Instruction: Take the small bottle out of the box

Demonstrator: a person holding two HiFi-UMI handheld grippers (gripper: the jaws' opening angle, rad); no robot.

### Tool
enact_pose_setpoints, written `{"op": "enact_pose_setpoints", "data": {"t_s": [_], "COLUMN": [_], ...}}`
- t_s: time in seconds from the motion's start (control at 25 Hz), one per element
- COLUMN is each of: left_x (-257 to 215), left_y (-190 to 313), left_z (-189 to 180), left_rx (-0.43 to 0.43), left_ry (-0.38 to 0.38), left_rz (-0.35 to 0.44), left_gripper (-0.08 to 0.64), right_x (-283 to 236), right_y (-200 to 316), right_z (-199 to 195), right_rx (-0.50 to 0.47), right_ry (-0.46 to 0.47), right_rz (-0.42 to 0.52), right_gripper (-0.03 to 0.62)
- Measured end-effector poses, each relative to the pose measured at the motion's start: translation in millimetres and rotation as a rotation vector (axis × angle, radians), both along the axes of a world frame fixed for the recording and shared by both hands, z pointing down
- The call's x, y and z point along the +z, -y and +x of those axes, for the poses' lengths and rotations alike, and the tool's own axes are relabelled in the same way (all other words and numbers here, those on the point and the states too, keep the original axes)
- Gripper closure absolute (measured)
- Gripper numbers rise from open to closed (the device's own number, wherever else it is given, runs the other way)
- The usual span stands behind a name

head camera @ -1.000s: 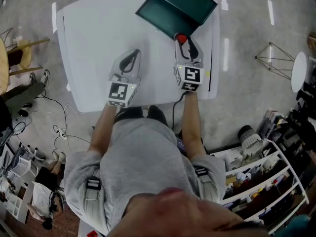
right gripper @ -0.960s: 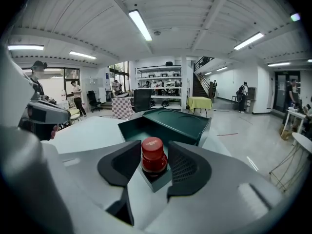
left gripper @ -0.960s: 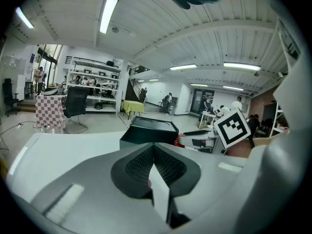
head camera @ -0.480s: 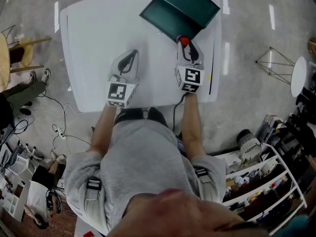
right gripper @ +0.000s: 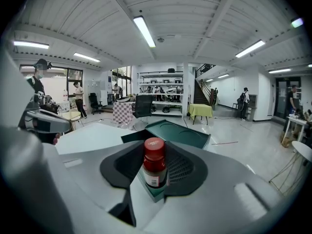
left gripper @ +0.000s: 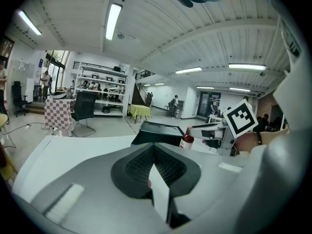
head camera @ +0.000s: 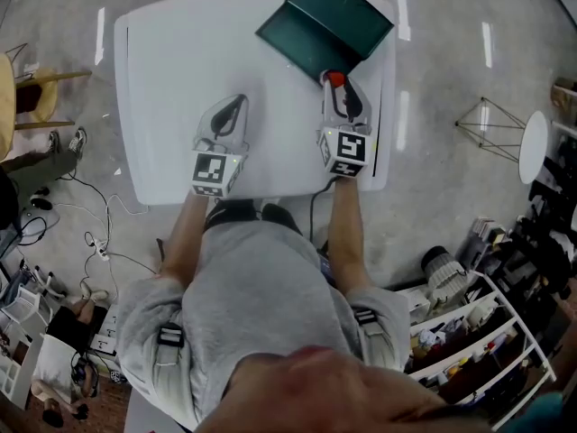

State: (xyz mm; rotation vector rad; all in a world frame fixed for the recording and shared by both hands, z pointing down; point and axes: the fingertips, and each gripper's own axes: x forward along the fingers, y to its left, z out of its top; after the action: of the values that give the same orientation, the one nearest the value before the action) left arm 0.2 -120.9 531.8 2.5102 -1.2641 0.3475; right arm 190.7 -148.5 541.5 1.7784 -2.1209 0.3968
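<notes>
Small red-capped bottle (right gripper: 154, 162) with a white label stands pinched in the right gripper (head camera: 343, 97), whose jaws have just been closing, at the near edge of the dark green open box (head camera: 297, 36). Best to keep it upright and lift it clear. The left gripper (left gripper: 155, 165) is pressed together, empty.

Bright strip lights (right gripper: 145, 30) streak the floor (head camera: 451, 179) with glare; fisheye edges darken.

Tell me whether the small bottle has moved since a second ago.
Yes. The small bottle has shifted slightly off the green box's near edge, toward the person.
</notes>
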Motion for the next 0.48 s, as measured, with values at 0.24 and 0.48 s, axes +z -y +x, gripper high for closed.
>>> {"op": "enact_pose_setpoints", "data": {"t_s": [0.24, 0.48], "left_x": [-11, -27], "left_y": [-4, -6], "left_z": [-20, -47], "left_rx": [-0.058, -0.128], "left_ry": [-0.004, -0.008], "left_rz": [0.018, 0.056], "left_gripper": [0.549, 0.549], "right_x": [-33, -61], "right_y": [1, 7], "right_z": [-16, -45], "right_rx": [-0.046, -0.118], "right_ry": [-0.002, 0.002], "right_rz": [0.062, 0.111], "right_gripper": [0.462, 0.462]}}
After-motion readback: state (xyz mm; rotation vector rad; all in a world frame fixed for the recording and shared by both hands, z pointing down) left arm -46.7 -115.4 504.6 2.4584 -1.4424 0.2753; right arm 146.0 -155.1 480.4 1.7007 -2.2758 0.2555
